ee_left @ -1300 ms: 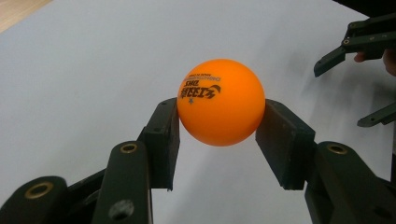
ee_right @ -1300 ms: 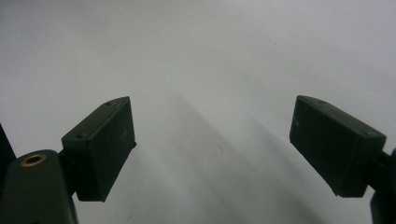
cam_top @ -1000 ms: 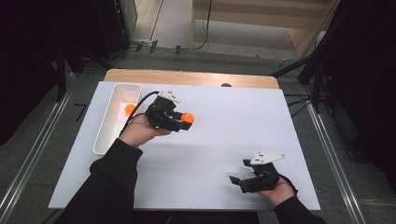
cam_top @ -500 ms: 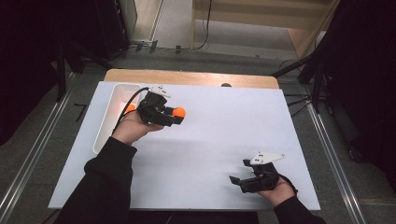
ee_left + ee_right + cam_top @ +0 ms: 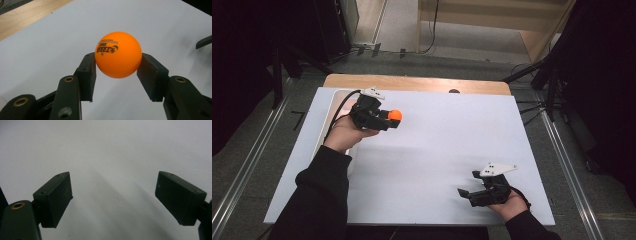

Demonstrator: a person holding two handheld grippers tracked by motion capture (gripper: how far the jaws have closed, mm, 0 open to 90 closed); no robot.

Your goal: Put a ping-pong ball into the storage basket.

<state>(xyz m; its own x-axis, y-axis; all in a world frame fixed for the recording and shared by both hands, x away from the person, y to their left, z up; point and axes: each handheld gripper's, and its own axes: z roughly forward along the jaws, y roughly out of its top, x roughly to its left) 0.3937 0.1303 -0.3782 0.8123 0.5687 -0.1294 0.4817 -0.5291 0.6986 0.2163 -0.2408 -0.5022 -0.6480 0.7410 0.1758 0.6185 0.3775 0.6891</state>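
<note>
The person wears black long sleeves (image 5: 319, 195) that reach down to both wrists. The left gripper (image 5: 388, 120) is a black blocky plastic tool with a small grey three-cornered plate on top and a black cable curving off toward 7 o'clock. Its flat rectangular pads sit on arms with brass-ringed pivot holes. The right gripper (image 5: 464, 194) is built alike, with a pale three-cornered plate at its 1 o'clock and faint scratches on one pad.
</note>
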